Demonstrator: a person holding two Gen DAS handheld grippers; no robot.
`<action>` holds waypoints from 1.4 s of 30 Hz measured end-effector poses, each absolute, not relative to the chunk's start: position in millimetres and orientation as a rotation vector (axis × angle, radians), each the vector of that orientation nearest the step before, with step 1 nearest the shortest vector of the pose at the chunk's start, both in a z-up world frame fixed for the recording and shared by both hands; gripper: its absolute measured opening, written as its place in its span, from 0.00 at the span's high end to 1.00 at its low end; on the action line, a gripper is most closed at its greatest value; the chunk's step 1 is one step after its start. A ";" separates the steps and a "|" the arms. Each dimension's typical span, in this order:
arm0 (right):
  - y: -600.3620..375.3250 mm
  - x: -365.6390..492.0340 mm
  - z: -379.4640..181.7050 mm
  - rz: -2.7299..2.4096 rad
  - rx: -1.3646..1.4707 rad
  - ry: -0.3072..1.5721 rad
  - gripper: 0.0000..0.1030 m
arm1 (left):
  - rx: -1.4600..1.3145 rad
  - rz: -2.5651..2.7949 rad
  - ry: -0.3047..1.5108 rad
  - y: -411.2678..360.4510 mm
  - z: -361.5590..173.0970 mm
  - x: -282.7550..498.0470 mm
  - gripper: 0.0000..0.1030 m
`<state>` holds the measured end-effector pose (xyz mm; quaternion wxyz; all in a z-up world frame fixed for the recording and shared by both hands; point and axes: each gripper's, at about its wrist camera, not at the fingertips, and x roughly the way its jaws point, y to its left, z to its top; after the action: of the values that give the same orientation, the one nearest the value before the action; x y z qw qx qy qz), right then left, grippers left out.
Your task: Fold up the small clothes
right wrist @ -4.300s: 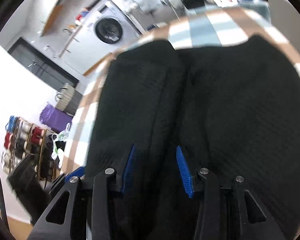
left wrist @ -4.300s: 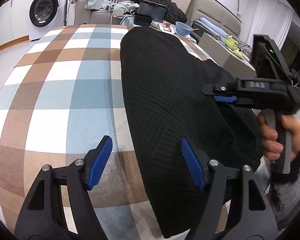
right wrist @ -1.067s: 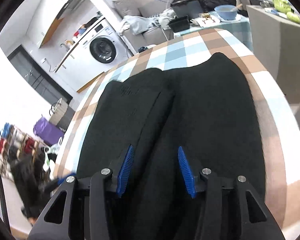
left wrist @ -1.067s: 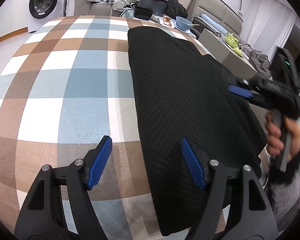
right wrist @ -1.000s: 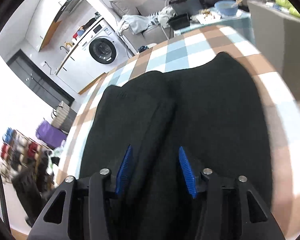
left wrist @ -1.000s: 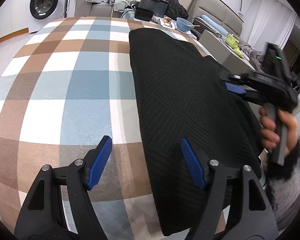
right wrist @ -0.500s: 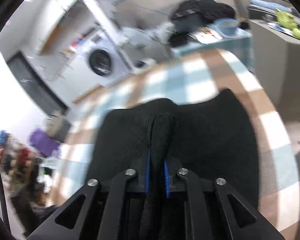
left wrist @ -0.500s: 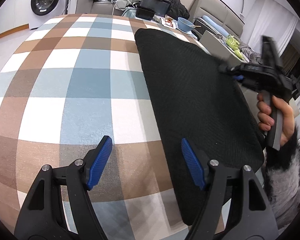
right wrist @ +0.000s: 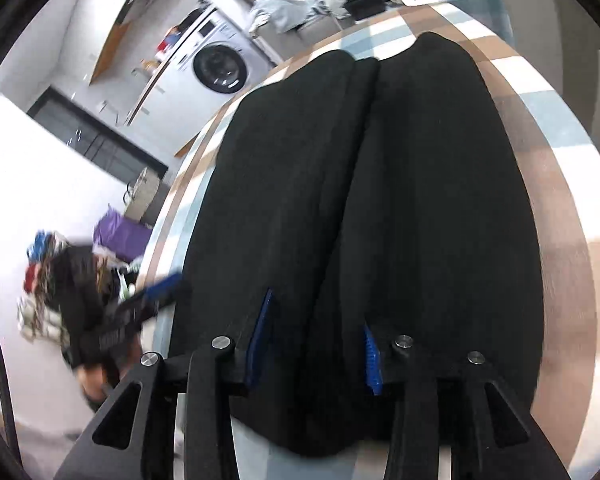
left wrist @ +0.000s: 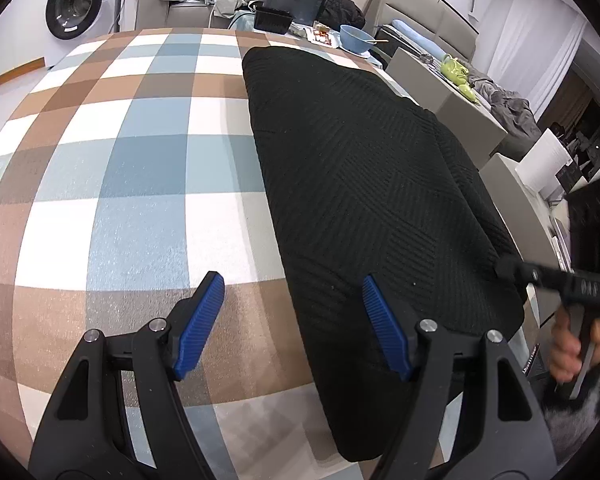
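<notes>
On the checked tabletop (left wrist: 140,168) lies a folded black garment (left wrist: 372,184); both left tongs (left wrist: 292,324) and right tongs (right wrist: 316,344) gape, gripping nothing.

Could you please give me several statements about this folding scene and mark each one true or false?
1. The black knit garment lies on a checked tablecloth. True.
2. The left gripper is shut on the cloth. False: its jaws are open, holding nothing.
3. The right gripper is open over the garment. True.
4. The washing machine door is open. False: it is closed.
5. A blue bowl sits beyond the garment. True.
</notes>
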<state>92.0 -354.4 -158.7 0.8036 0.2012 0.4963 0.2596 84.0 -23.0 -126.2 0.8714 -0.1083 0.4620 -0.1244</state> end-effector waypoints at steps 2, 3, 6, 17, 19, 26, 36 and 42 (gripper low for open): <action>-354.6 76.6 -156.6 0.552 0.397 1.030 0.65 | -0.229 -0.258 0.971 -24.2 -125.4 86.1 0.33; -355.3 73.4 -157.1 0.546 0.399 1.021 0.76 | -0.229 -0.256 0.970 -24.1 -124.4 86.1 0.33; -360.2 68.2 -146.7 0.646 0.440 0.924 0.92 | -0.219 -0.253 0.958 -23.7 -120.9 85.9 0.33; -404.9 79.9 -143.1 0.409 0.415 0.857 0.46 | -0.225 -0.212 0.992 -31.5 -129.2 122.9 0.33; -411.9 86.0 -144.2 0.318 0.397 0.857 0.43 | -0.252 -0.205 0.988 -32.2 -129.7 132.7 0.33; -401.5 116.2 -166.4 0.243 0.352 0.927 0.49 | -0.347 -0.200 0.966 -25.2 -131.5 150.4 0.90; -365.6 108.0 -164.3 0.332 0.256 0.971 0.80 | -0.318 -0.118 0.908 16.4 -123.6 119.6 0.95; -329.0 91.1 -162.1 0.492 0.196 1.012 0.72 | -0.320 0.005 0.875 63.0 -118.5 97.4 0.99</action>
<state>91.1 -329.0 -162.1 0.8413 0.0929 0.4789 0.2330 97.4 63.0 -118.5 0.8933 -0.1544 0.4220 0.0024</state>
